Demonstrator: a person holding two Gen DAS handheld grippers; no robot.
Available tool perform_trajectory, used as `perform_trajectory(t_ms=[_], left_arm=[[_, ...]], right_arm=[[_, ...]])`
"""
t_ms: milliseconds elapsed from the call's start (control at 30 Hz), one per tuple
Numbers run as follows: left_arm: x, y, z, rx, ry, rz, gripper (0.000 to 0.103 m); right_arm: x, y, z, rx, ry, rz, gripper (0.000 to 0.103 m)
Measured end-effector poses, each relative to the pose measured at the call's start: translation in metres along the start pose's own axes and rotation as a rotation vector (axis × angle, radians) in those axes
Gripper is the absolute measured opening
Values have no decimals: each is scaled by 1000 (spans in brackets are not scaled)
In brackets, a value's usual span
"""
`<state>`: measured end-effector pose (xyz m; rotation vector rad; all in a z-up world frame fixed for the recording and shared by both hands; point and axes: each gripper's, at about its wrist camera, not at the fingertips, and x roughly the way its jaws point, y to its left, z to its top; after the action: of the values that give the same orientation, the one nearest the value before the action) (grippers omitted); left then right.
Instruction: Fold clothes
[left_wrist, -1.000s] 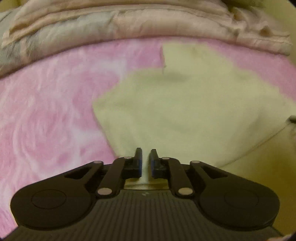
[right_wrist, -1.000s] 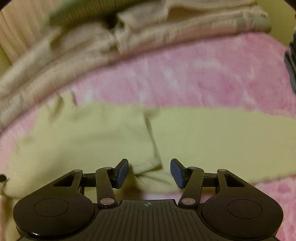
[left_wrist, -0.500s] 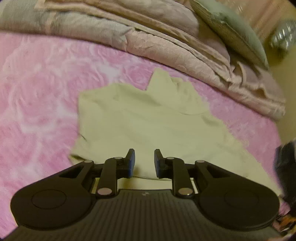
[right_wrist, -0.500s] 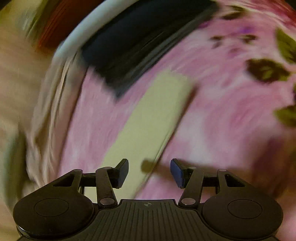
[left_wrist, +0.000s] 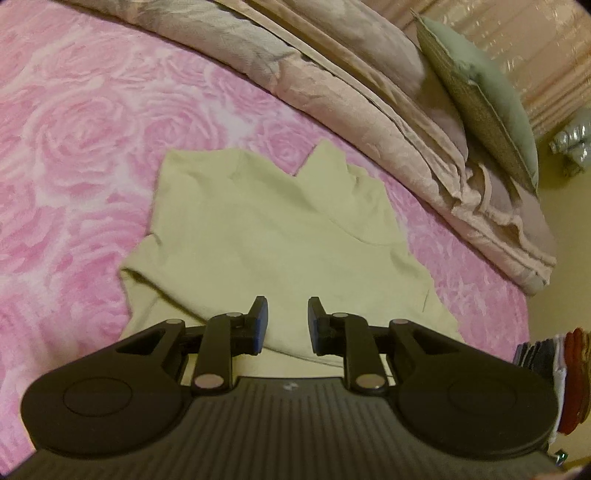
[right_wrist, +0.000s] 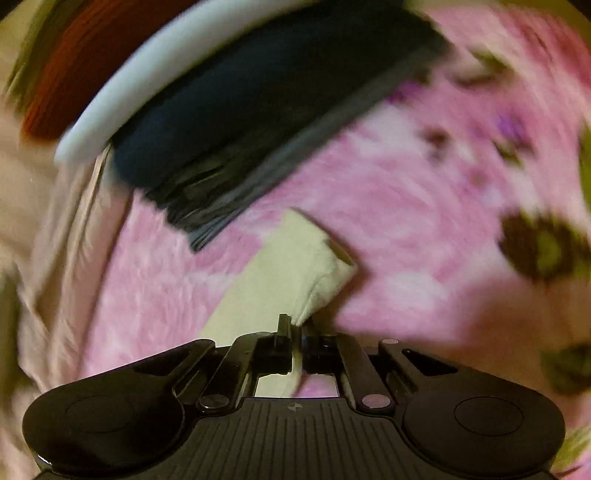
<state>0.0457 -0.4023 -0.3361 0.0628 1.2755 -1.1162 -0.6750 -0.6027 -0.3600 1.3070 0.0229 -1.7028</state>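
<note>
Item: pale yellow-green garment (left_wrist: 273, 236), laid on the pink rose-patterned bedspread (left_wrist: 74, 122) of a bed. The body is spread mostly flat; one layer is seen doubled over along the left side and the near edge, with soft ridges there, so a partial fold is judged to be in place. The outline is irregular, with a point standing up at the far edge; a compact finished packet is not shown. Squaring and further folds are judged to be left.

Sleeve or strip end (right_wrist: 314, 266) of the same pale fabric: seen in the right wrist view, which is blurred; it is lifted slightly off the bedspread, and its near part runs down into the right fingers.

Right gripper (right_wrist: 295, 332): fingers brought almost together, a thin edge of the pale fabric pinched between them.

Left gripper (left_wrist: 284, 317): fingers parted by a moderate gap, nothing held; the garment's near edge lies just below and ahead of the tips. Contact with the cloth cannot be told.

Surroundings: stack of folded dark and red clothes with a white layer (right_wrist: 229, 110) just beyond the held end; the same stack glimpsed at the left view's right margin. Beige quilted bedding (left_wrist: 369, 92) bunched along the far side, a sage-green cushion (left_wrist: 480, 96) resting upon it
</note>
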Motion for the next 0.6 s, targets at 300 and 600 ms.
perform_trajectory(t_ms=[300,600], left_arm=[[-34,53,9,-141,-35,-43,17],[-64,123,10,-310,-85,-17,19]], right_arm=[[-88,228,-142,-686,-105,344,2],[-164,354,-440,-1298,155,706,102]])
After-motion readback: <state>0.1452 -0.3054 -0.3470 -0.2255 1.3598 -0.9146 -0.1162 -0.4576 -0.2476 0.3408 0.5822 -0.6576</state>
